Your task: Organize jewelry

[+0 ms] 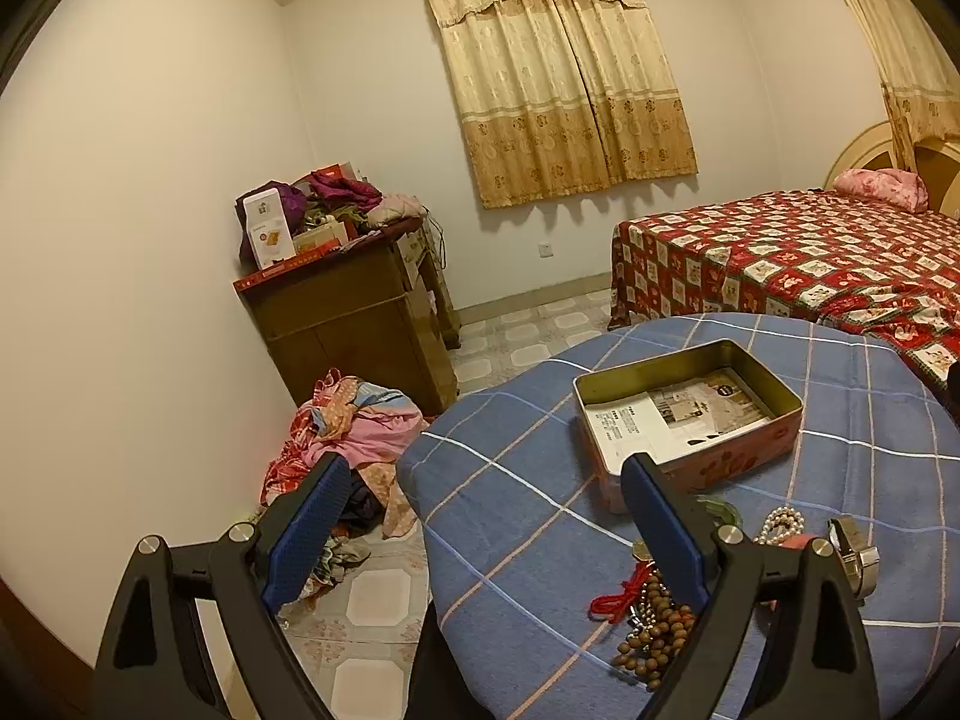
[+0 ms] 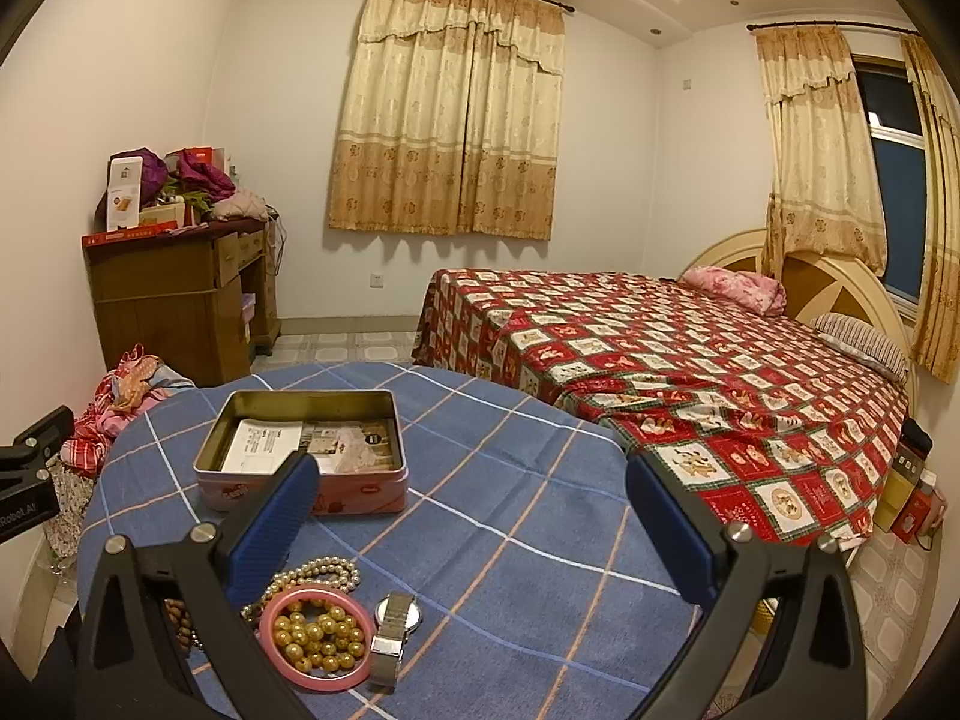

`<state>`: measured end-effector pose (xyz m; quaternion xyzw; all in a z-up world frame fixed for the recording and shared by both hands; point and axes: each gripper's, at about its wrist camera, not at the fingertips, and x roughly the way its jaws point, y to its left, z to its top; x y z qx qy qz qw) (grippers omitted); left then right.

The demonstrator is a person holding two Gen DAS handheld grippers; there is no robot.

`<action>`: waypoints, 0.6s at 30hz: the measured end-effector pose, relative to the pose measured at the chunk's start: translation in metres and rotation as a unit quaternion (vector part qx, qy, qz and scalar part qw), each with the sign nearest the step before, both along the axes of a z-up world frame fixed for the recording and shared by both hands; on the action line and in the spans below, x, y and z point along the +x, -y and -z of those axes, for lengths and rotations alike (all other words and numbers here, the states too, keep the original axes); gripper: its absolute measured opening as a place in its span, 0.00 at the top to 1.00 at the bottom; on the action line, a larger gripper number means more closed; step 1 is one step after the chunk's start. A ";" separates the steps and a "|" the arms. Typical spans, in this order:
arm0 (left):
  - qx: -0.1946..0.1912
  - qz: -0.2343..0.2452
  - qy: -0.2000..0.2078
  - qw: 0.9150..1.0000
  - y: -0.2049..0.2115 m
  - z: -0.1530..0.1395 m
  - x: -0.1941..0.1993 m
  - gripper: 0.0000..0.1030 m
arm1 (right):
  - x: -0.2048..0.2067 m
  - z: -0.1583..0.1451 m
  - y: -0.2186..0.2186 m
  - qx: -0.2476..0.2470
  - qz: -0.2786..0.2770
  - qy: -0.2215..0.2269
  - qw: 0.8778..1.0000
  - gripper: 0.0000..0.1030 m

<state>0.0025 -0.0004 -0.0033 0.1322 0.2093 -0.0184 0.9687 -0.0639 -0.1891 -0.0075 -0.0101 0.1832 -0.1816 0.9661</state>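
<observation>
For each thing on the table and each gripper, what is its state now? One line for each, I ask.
tin box: lid off, paper inside, no jewelry in it
pink bangle: flat on the cloth, gold beads inside its ring
gold beads: heaped inside the bangle
pearl strand: loose, coiled
wristwatch: lying, strap folded
wooden beads: loose pile, red cord attached
left gripper: open, empty
right gripper: open, empty

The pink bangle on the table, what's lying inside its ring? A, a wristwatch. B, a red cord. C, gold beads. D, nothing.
C: in the right wrist view the pink bangle encircles a cluster of gold beads, while the wristwatch lies just outside it to the right.
</observation>
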 end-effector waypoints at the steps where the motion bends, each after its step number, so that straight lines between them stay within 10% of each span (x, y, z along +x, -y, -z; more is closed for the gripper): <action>1: -0.001 0.000 -0.001 1.000 0.000 0.000 0.001 0.11 | 0.000 0.000 0.001 0.001 -0.001 -0.001 1.000 0.00; 18: 0.003 0.002 0.000 1.000 0.002 0.001 0.000 0.11 | 0.001 0.001 0.000 0.001 0.000 -0.003 1.000 0.00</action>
